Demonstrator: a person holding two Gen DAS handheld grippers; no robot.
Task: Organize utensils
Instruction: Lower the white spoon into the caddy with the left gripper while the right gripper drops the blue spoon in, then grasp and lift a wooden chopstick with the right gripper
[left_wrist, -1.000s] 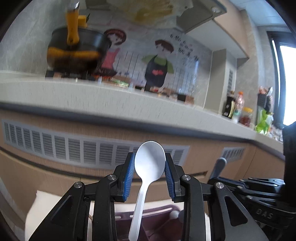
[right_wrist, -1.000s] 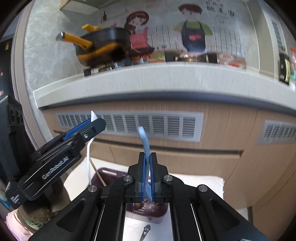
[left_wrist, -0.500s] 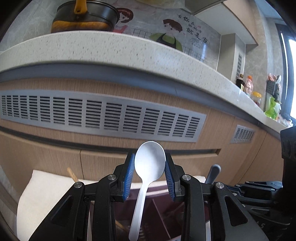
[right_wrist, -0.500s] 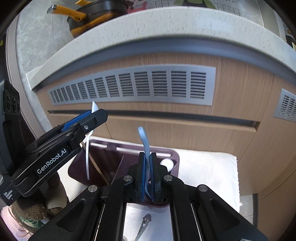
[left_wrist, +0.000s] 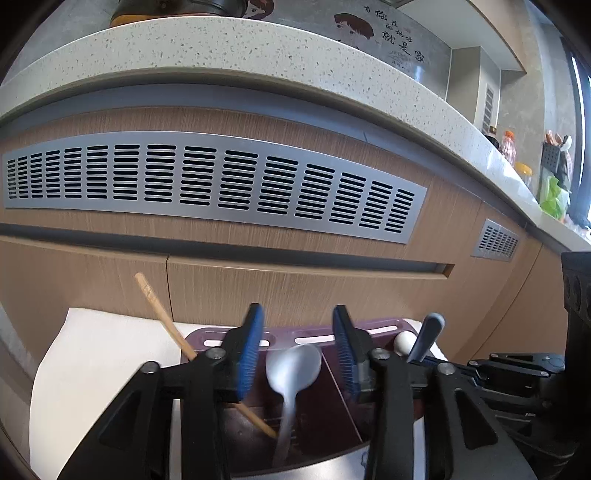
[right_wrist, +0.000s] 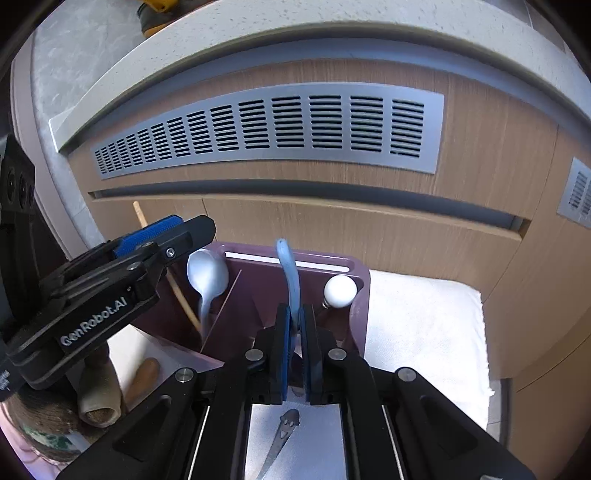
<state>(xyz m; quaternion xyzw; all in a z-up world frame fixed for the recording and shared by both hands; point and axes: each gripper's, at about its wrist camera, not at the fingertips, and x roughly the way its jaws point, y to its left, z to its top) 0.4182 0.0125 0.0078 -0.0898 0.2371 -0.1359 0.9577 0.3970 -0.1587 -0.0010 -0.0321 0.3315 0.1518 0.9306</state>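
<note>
Left gripper (left_wrist: 298, 354) just been opening, pads clear of white spoon (left_wrist: 293, 369), standing in purple caddy (right_wrist: 360, 295), left compartment. Right gripper (right_wrist: 295, 354) over caddy's middle, just been opening, pads touching blue utensil (right_wrist: 290, 273).

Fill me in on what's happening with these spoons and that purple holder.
A person is sorting utensils into a purple holder with two handheld tongs. The left tongs have just been opening, and the white spoon now stands free between them, its handle down in a left compartment beside a wooden chopstick. The right tongs have just begun opening; the blue spoon is still between the pads, over a compartment further right, near a white-knobbed utensil.
</note>
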